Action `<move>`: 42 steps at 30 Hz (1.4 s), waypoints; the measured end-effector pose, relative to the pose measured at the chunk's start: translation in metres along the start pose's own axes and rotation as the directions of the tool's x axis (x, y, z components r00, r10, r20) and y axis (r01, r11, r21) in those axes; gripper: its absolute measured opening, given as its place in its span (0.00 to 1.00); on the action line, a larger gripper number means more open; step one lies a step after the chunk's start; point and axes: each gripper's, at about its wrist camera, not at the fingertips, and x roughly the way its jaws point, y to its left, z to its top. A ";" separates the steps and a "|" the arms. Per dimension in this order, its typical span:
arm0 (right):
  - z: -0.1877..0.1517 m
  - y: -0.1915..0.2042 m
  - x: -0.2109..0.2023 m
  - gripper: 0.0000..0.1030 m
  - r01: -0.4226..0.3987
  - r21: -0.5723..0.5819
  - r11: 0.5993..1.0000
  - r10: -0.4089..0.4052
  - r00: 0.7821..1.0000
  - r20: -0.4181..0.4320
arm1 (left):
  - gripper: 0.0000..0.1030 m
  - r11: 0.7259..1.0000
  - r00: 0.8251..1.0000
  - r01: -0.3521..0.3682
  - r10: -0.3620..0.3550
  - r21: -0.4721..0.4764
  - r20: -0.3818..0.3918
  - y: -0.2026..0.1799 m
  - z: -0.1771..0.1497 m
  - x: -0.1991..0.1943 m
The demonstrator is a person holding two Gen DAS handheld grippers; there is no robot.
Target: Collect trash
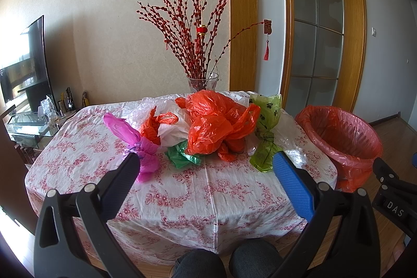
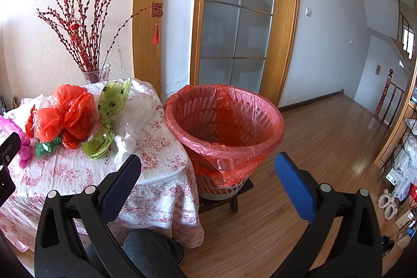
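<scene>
Floral tabletop (image 1: pixel 208 189) carries crumpled plastic bags (image 1: pixel 208 129) straight ahead of the left gripper (image 1: pixel 206 163), jaws apart; the right gripper (image 2: pixel 208 163), likewise apart and empty, faces the lined bin (image 2: pixel 224 121).

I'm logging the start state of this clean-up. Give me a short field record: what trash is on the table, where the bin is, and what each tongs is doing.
surface: table with pink floral cloth
trash: knotted magenta plastic bag; crumpled orange plastic bags; green paw-print bag; small dark-green bag
bin: slatted basket with red plastic liner, right of the table, looks empty
left tongs: open, holding nothing
right tongs: open, holding nothing
</scene>
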 end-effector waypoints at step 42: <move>-0.001 0.000 0.006 0.98 -0.007 -0.004 1.000 0.007 1.000 -0.002 | 0.96 1.000 1.000 -0.015 0.015 -0.005 -0.007 -0.002 0.003 -0.003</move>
